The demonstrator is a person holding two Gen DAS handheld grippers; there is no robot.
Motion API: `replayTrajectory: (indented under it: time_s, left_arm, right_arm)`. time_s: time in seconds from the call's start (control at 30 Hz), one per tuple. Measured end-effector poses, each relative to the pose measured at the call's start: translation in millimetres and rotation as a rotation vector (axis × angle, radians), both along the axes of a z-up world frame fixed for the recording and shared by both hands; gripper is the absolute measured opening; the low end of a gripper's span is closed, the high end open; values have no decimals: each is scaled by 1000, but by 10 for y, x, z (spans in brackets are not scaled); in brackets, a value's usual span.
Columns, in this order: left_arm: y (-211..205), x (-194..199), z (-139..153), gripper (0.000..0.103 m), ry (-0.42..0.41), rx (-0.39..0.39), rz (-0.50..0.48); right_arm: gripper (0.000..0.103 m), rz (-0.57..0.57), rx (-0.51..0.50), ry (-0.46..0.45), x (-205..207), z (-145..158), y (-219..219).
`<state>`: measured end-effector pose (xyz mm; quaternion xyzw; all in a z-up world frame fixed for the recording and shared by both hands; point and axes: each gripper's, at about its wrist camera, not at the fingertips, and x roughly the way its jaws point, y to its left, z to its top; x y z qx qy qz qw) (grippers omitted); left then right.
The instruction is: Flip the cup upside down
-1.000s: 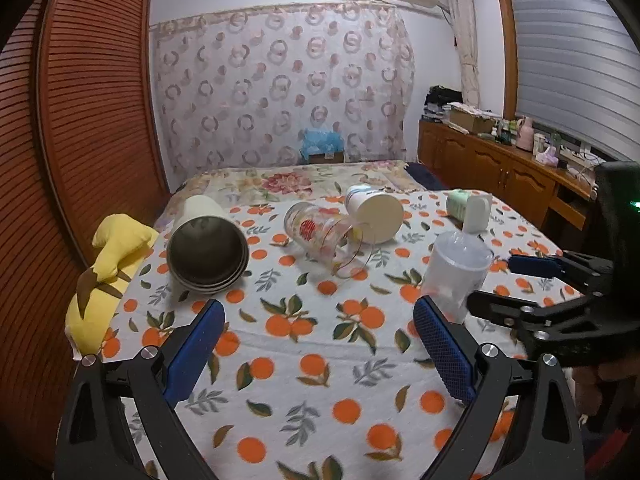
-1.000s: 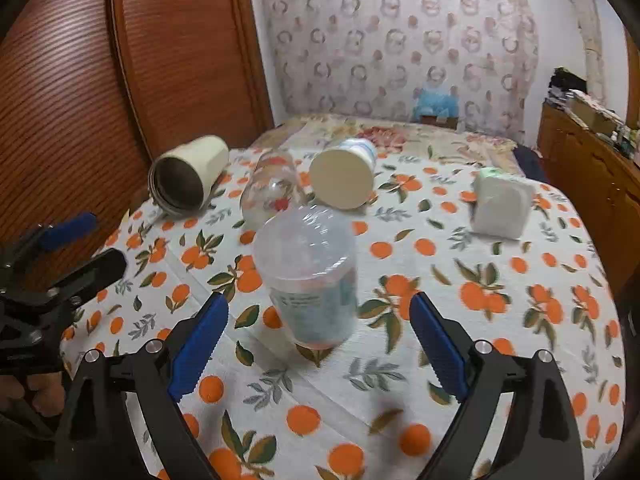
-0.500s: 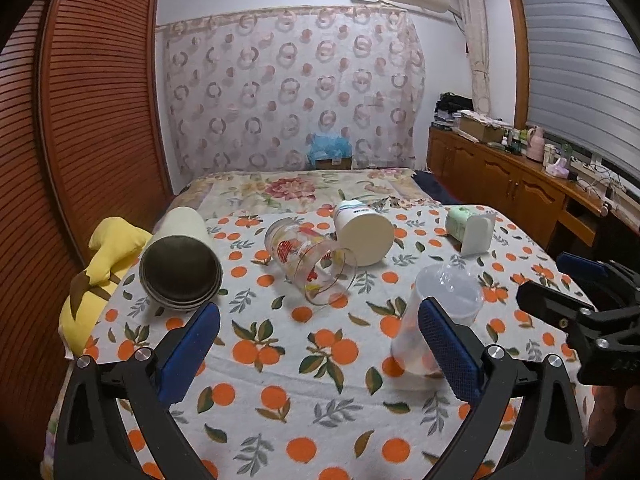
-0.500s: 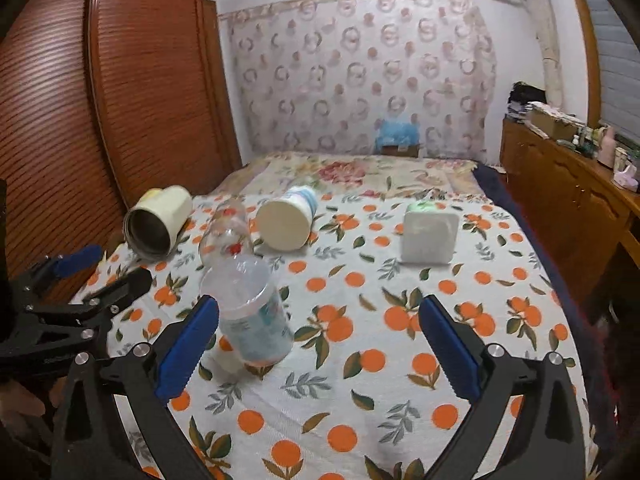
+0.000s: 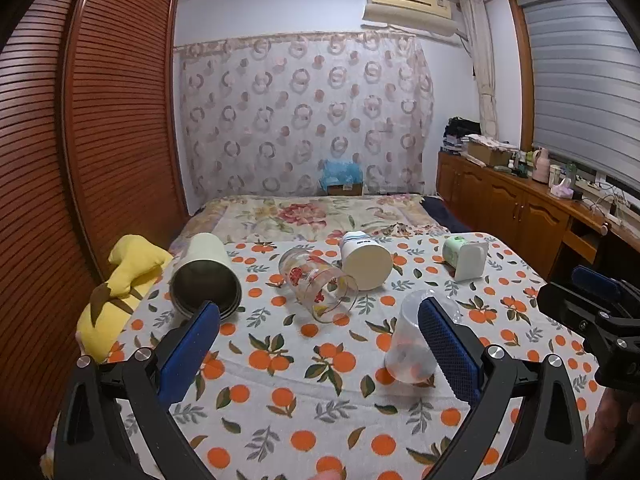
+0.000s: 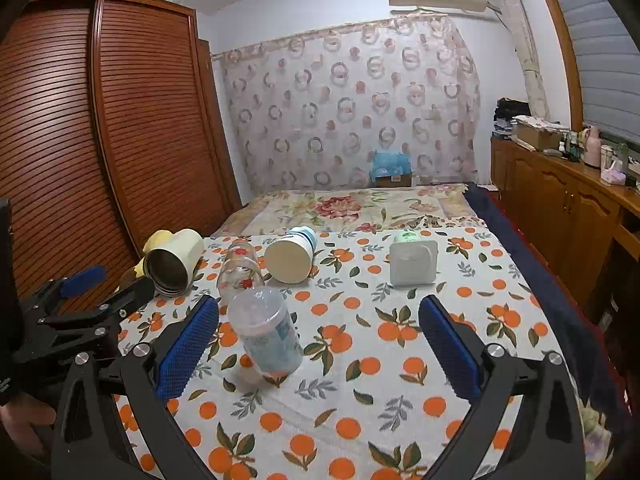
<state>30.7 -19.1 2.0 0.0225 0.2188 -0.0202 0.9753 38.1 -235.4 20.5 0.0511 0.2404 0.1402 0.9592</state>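
Observation:
A clear plastic cup [image 5: 416, 340] [image 6: 266, 334] stands on the orange-print cloth; whether its mouth faces up or down is unclear. My left gripper [image 5: 320, 350] is open and empty, its right finger [image 5: 448, 350] overlapping the cup in the view. My right gripper [image 6: 318, 344] is open and empty, the cup between its fingers but farther off, nearer the left finger [image 6: 188, 344]. Each gripper shows at the edge of the other's view, the right one [image 5: 592, 300] and the left one [image 6: 80, 296].
Lying on their sides behind: a cream steel-lined mug [image 5: 206, 276], a printed glass [image 5: 320, 288], a white tumbler [image 5: 366, 260]. A white boxy container [image 5: 466, 256] lies back right. A yellow plush [image 5: 120, 284] lies at the left edge. Wooden wardrobe left, cabinets right.
Both grippers have pulled back and up from the clear cup, which stays standing on the cloth. More of the room shows now.

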Motion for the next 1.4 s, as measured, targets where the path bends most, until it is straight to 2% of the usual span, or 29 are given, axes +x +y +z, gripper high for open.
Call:
replayTrajectory:
  time_s: [0.37,1.4]
  left_arm:
    - [63,-100,21,96,-7,-7,11]
    - [62,-130,21,96,-8,-8,14]
  right_arm:
    - [100,7,-32,-2,-135,-83,59]
    - [100,8,-33,-2,-132,-83,78]
